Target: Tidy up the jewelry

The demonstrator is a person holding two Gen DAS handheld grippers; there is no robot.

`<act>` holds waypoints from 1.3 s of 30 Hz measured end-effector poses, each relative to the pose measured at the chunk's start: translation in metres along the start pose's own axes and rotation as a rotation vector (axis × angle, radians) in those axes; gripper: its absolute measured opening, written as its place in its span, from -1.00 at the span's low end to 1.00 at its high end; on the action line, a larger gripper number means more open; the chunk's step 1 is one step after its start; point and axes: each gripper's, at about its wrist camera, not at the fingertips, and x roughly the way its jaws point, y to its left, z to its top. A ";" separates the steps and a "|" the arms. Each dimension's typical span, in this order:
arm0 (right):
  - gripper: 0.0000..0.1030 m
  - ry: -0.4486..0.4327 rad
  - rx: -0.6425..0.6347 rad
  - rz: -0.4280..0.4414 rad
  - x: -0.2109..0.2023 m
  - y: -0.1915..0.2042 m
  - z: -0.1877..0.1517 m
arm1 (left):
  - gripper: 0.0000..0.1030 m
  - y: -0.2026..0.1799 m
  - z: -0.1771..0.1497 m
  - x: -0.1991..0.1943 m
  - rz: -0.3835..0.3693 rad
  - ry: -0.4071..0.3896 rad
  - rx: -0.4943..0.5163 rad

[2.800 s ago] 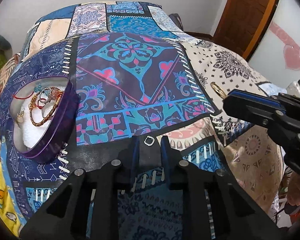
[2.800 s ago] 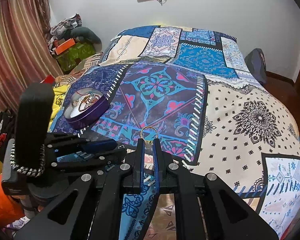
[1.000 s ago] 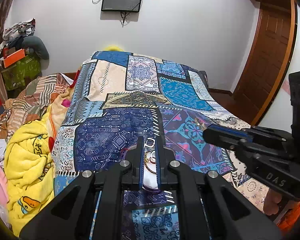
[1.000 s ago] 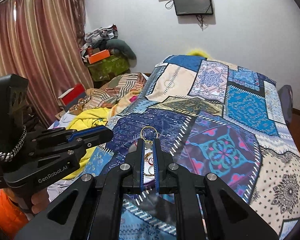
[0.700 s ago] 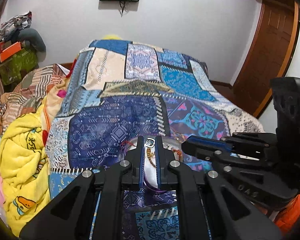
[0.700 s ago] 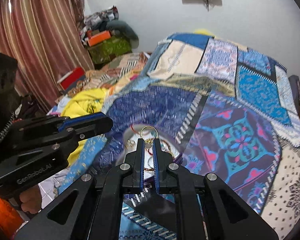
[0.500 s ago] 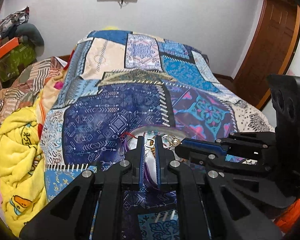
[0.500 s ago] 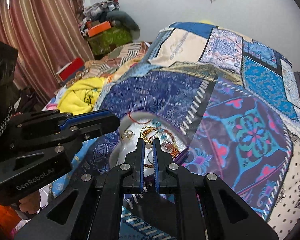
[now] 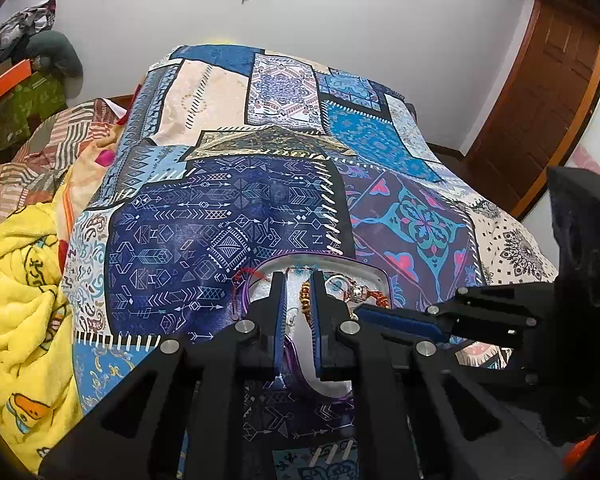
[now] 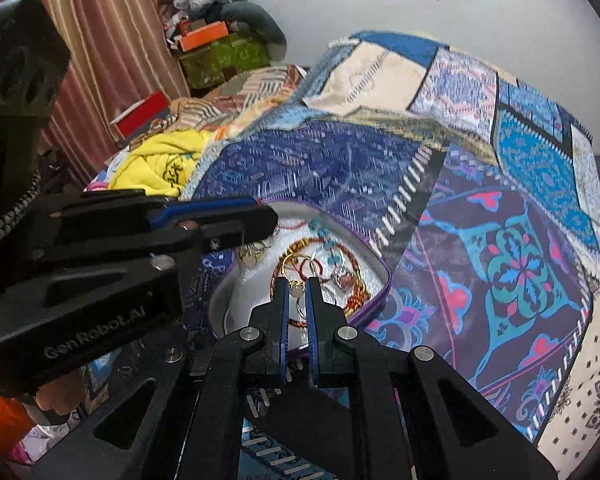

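A purple-rimmed tin (image 9: 324,262) with white lining lies on the bedspread and holds several pieces, among them a gold beaded bracelet (image 10: 356,276) and a red cord (image 9: 244,274). My left gripper (image 9: 298,280) hovers over the tin's near left part. Its fingers stand a little apart, and only lining and bracelet show between them. My right gripper (image 10: 296,284) is over the tin's middle, shut on a gold ring (image 10: 296,260) whose hoop sticks up past the tips. In the right wrist view the left gripper (image 10: 266,222) reaches in from the left. The right gripper (image 9: 360,312) enters from the right.
The patchwork bedspread (image 9: 220,220) slopes away on all sides. A yellow blanket (image 9: 16,280) is bunched at the bed's left edge. Boxes and clothes (image 10: 224,56) are piled by a striped curtain (image 10: 100,60). A wooden door (image 9: 540,100) stands at the right.
Both grippers have come down and closed in over the tin. The small silver ring seen at the left gripper's tips before no longer shows there. The right gripper keeps its gold ring.
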 end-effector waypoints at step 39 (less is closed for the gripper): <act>-0.44 -0.792 -0.009 -0.191 -0.301 0.098 -0.031 | -0.13 -0.108 -0.042 -0.311 0.185 -0.715 0.131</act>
